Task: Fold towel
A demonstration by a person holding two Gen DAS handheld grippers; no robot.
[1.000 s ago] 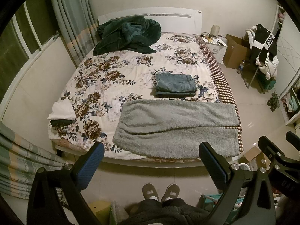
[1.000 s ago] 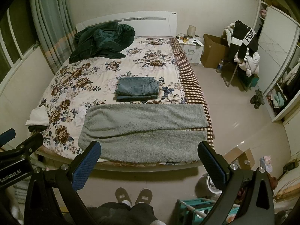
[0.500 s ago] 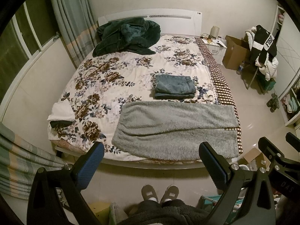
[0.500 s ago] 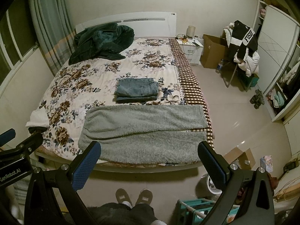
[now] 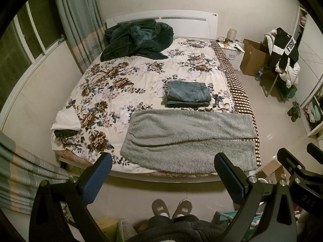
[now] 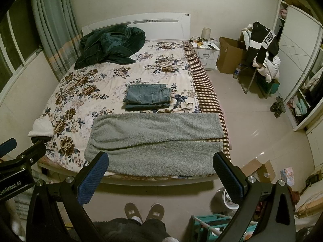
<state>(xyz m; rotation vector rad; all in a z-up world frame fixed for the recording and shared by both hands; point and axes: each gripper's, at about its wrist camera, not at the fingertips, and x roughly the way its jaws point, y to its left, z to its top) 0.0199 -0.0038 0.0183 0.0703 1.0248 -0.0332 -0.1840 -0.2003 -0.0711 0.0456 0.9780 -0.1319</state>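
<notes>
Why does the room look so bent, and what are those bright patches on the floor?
Left wrist view: the fisheye lens bows the window wall and blacks out the corners. Right wrist view: same bending at the wardrobe; the floor tiles reflect indoor light as glare.

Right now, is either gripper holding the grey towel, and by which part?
Nothing is held. The left gripper and the right gripper have open jaws, short of the grey towel on the bed.
</notes>
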